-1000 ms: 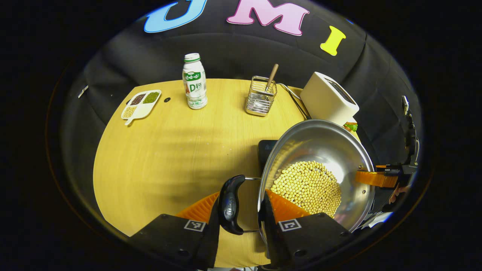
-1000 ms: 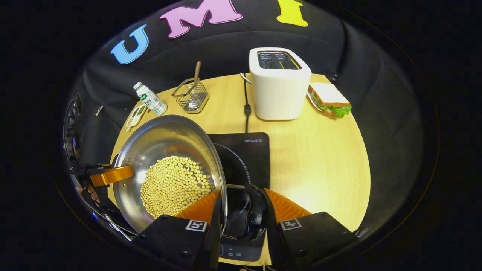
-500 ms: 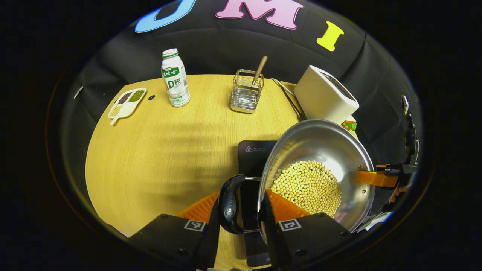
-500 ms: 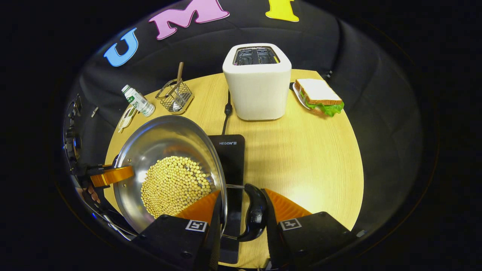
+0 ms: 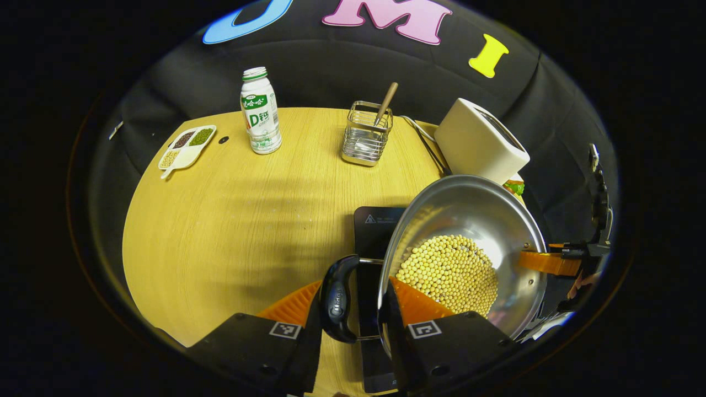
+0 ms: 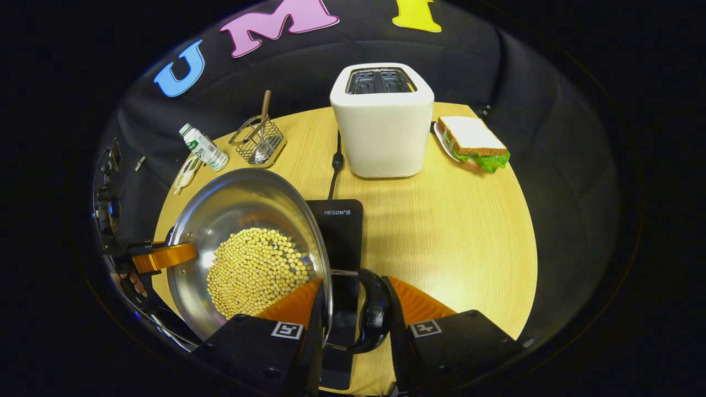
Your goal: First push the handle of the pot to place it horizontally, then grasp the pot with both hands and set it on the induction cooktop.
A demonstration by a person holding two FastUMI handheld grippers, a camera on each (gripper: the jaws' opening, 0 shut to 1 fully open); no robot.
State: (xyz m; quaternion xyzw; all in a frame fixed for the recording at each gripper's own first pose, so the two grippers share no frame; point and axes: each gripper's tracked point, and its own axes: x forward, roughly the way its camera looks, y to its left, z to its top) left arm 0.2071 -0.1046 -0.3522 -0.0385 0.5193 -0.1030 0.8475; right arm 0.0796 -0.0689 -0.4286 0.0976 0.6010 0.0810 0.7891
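A round, shiny steel pot [image 5: 469, 220] of beans hangs between left gripper [image 5: 353, 300] and right gripper [image 6: 353, 300], each pinching a black handle.

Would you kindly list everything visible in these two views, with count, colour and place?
pot: one, silver, held over the table, a black handle at each side
soybeans: many, pale yellow, in the pot
induction cooktop: one, black, on the table beneath the pot
toaster: one, white, at the table's back
sandwich: one, white bread with green lettuce, beside the toaster
bottle: one, white with green label, at the back
wire basket: one, silver, holding a wooden-handled utensil
divided dish: one, white, near the bottle
table: one, light wood
left gripper: one, shut on the pot's left handle
right gripper: one, shut on the right handle
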